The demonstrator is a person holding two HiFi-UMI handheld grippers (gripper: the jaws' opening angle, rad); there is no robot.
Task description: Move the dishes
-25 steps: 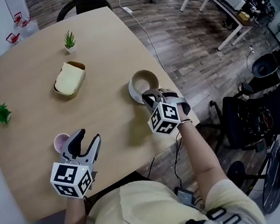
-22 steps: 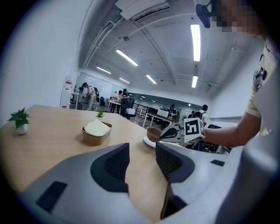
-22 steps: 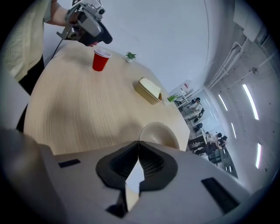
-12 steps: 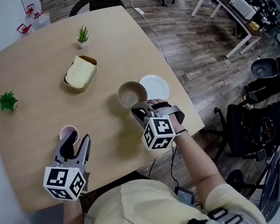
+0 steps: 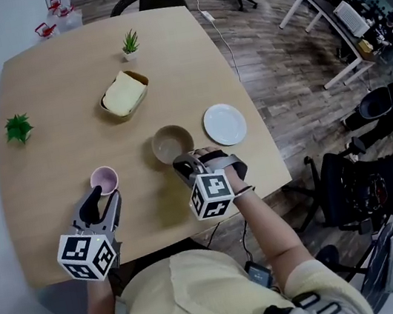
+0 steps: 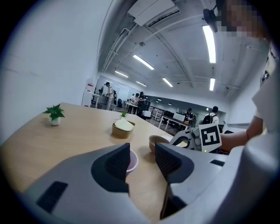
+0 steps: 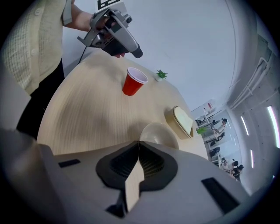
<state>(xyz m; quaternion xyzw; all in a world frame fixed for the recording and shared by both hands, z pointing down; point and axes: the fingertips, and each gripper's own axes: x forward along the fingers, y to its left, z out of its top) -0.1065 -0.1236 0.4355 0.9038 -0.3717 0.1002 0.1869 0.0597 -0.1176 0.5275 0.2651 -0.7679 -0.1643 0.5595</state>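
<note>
The bowl (image 5: 171,143) had slid left off the white plate (image 5: 224,123), which lay bare just to its right, by the table's (image 5: 51,103) right edge. My right gripper (image 5: 185,166) stayed clenched on the bowl's near rim. My left gripper (image 5: 103,200), jaws apart after just narrowing, held nothing; the red cup (image 5: 103,180) stood just beyond it.

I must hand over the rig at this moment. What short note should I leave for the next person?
Left gripper: open; jaws have just been closing a little, nothing between them; red cup just ahead of the tips.
Right gripper: shut on the near rim of the bowl.
Done: bowl taken off the white plate since a second ago; plate now lies bare to its right.
Left: set the bowl down; probably then the cup and plate.
</note>
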